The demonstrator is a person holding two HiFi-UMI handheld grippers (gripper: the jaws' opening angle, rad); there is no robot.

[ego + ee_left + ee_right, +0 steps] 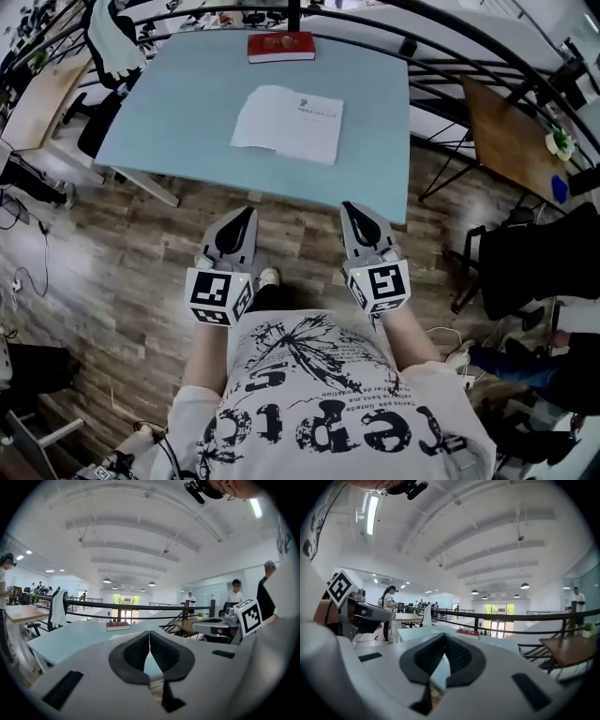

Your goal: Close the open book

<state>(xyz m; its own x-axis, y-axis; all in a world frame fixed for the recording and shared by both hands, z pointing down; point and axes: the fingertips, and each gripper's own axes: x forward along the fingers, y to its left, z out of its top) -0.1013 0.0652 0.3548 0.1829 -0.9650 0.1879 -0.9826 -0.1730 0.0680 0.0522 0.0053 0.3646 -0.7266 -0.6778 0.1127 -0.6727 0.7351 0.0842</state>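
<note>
Red book [280, 46] closed, flat, long axis along table [187, 122] far edge

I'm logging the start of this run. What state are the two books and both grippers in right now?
open book: lying open on the table, white pages up, nothing touching it.
red book: closed, flat at the table's far edge.
left gripper: shut, empty, by the table's near edge.
right gripper: shut, empty, by the table's near edge.
</note>
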